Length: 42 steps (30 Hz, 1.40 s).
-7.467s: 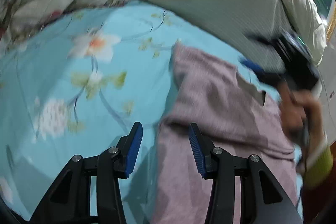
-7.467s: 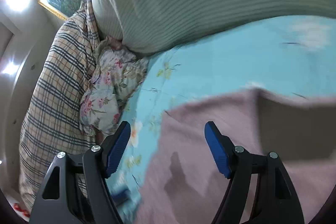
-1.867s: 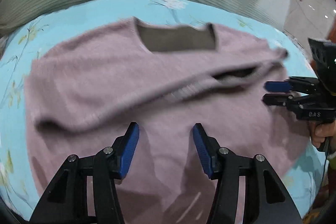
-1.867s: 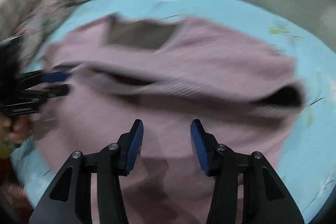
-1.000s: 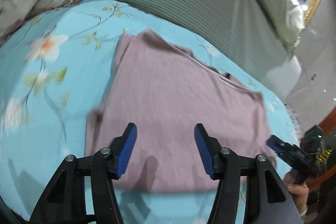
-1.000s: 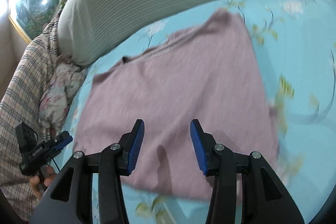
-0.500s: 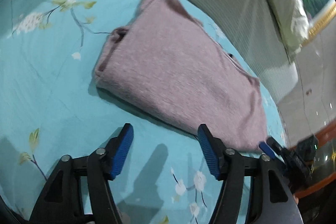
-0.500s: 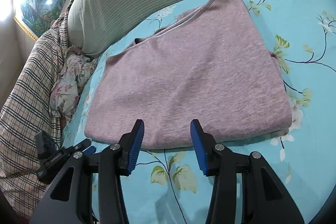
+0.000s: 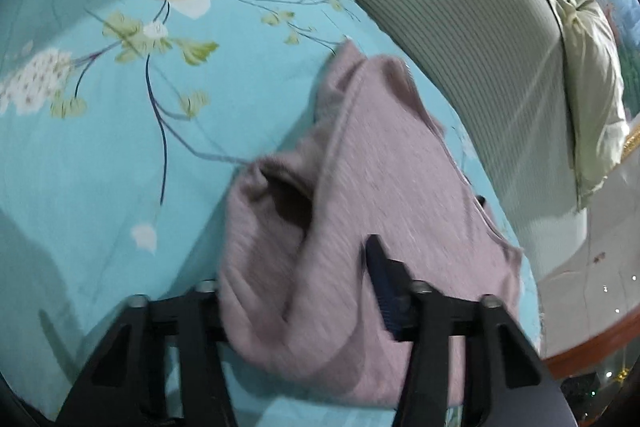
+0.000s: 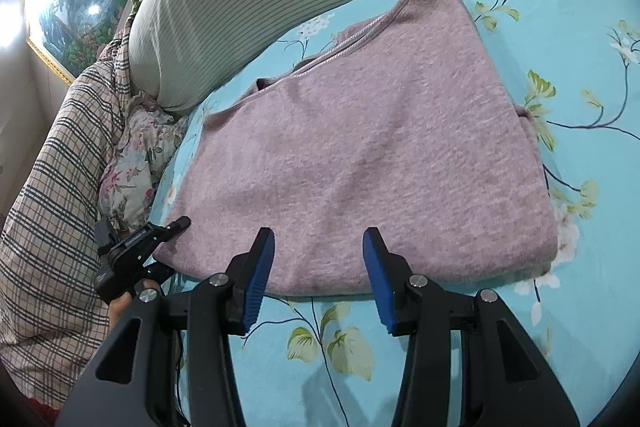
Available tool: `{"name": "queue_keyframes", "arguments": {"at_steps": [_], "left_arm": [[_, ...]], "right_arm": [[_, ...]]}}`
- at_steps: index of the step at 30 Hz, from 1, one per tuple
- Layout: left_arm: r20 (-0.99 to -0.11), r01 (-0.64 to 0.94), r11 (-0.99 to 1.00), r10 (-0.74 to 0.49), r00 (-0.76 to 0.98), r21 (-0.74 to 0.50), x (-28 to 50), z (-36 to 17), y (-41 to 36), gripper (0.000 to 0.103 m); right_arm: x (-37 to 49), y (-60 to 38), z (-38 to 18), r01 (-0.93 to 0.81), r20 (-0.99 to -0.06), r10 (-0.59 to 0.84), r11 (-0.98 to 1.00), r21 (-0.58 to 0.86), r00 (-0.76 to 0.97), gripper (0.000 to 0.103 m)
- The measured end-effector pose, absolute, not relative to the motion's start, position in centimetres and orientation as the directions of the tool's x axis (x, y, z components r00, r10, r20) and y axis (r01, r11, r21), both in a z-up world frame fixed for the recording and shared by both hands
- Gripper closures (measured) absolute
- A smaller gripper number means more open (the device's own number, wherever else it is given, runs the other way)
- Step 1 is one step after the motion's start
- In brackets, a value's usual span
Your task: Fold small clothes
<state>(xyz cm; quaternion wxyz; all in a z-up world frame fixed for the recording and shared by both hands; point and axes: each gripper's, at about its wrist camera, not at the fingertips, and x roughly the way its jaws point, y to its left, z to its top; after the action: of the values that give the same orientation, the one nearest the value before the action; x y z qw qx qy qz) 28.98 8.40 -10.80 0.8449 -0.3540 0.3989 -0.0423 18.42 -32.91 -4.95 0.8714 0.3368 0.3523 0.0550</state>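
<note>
My left tongs (image 9: 296,291) are closing with the near corner of the folded mauve sweater (image 9: 384,163) bunched between the jaws; I cannot tell whether the pads press it yet. My right tongs (image 10: 318,279) stand spread and empty, hovering just short of the sweater's near edge, which lies flat ahead of them on the blue floral bedsheet (image 10: 440,367).

I see my right gripper (image 10: 318,277) hovering, jaws apart, at the folded pink sweater's (image 10: 372,155) near edge, with the left gripper (image 10: 160,239) closing at its corner.
</note>
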Motion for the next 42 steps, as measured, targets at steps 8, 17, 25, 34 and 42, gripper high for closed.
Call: {"name": "queue_keyframes", "arguments": {"at_steps": [8, 17, 25, 34, 42], "left_arm": [[-0.602, -0.081, 0.815, -0.352, 0.717, -0.574, 28.7, -7.0, 5.6, 0.097], [-0.563, 0.29, 0.864, -0.491, 0.665, -0.41, 27.5, -1.9, -7.7, 0.097], [-0.646, 0.373, 0.849, -0.527, 0.552, -0.374, 27.4, -5.9, -13.4, 0.097], [-0.629, 0.376, 0.84, -0.542, 0.557, -0.391, 27.3, -5.2, -12.5, 0.097], [-0.638, 0.387, 0.845, -0.533, 0.556, -0.368, 26.9, -4.2, -14.1, 0.097]], "right_arm": [[20.2, -34.9, -4.0, 0.112, -0.55, 0.361, 0.753, 0.648, 0.753, 0.056], [23.4, -38.6, -2.9, 0.105, -0.542, 0.385, 0.736, 0.668, 0.747, 0.056], [29.1, -38.0, -4.7, 0.075, -0.554, 0.511, 0.687, 0.723, 0.657, 0.049], [38.6, -36.7, -8.1, 0.092, -0.537, 0.611, 0.606, 0.79, 0.582, 0.043], [38.4, -37.1, -3.7, 0.009, -0.52, 0.532, 0.693, 0.721, 0.669, 0.09]]}}
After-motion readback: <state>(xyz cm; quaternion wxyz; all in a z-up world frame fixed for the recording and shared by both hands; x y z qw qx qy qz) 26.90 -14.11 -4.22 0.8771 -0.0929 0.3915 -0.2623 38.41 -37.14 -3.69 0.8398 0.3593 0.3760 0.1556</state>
